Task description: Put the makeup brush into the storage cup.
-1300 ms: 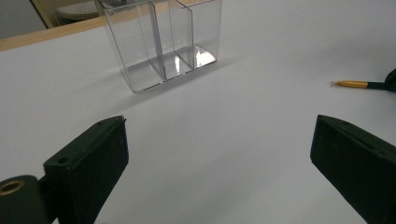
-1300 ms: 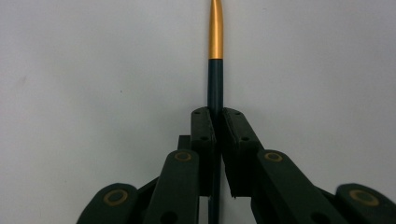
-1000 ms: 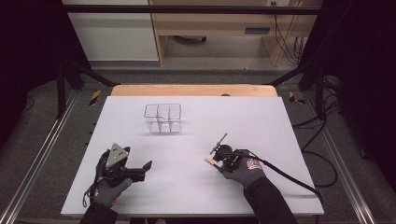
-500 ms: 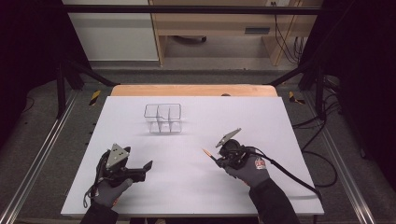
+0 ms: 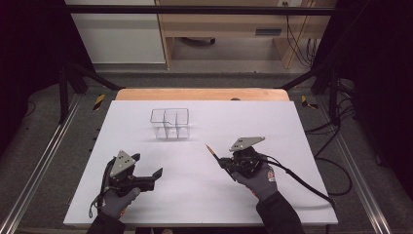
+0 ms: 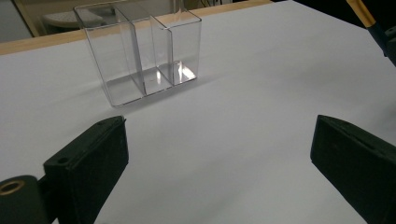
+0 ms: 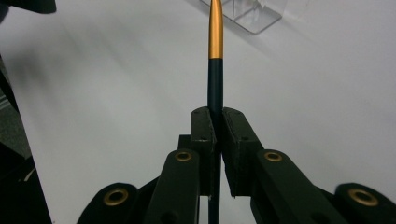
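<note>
On the white worktop (image 5: 204, 195) two gloved hands each carry a gripper, well apart from one another. At the person's right, the right gripper (image 5: 229, 163) has its fingers (image 7: 205, 140) pressed together on a thin pen-like stick (image 7: 215, 70) — dark along the shaft, orange-gold at the tapered end. From the high view the stick (image 5: 213, 152) slants up and away from the hand, its gold tip aimed towards the far left, in the direction of the clear container. It hangs above the sheet rather than lying on it, with the grey three-cornered plate (image 5: 247, 142) on top of the gripper tilted towards the camera. In the right gripper view the stick runs straight up the middle between the two black pads, and a corner of the container (image 7: 247, 14) sits beyond its tip.

The left gripper (image 5: 146, 178) rests low near the front-left of the worktop, its fingers (image 6: 88, 163) spread wide apart with nothing but bare white sheet between them. It faces the clear plastic container (image 5: 169, 123) — a small box split into compartments by upright dividers, standing upright towards the far middle of the worktop. Its compartments (image 6: 140, 51) look see-through down to the base. The stick's gold end (image 6: 362, 11) peeks in at the top right corner of the left gripper view.
</note>
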`<state>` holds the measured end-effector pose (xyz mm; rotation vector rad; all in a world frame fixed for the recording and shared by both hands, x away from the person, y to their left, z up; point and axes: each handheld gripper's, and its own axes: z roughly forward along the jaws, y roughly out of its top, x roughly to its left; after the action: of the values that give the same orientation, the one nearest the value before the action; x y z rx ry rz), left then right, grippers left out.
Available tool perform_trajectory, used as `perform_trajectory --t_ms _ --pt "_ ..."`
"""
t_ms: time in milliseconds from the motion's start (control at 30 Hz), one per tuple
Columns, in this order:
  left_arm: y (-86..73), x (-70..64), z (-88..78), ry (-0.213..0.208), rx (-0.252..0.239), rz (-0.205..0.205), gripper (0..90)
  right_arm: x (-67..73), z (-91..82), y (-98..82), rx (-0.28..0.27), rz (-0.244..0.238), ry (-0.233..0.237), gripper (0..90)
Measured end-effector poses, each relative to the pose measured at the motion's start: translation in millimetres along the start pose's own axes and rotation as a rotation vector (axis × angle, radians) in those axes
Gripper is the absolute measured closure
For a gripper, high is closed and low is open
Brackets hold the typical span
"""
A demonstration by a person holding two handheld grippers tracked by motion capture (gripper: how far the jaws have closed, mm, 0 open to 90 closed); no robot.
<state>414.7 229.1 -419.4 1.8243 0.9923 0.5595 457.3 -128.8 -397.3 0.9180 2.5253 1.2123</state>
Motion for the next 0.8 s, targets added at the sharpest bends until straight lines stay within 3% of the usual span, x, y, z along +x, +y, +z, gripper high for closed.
perform_trajectory --t_ms 467,800 --pt "8.1 -7.1 -3.3 -0.047 -0.062 -0.052 3.7 5.5 -7.1 -0.8 -0.191 0.011 0.028 83.9" --pt "14.2 -12.9 -1.5 -0.052 -0.085 -0.064 3.8 7.0 -7.7 1.2 -0.247 0.022 0.054 84.0"
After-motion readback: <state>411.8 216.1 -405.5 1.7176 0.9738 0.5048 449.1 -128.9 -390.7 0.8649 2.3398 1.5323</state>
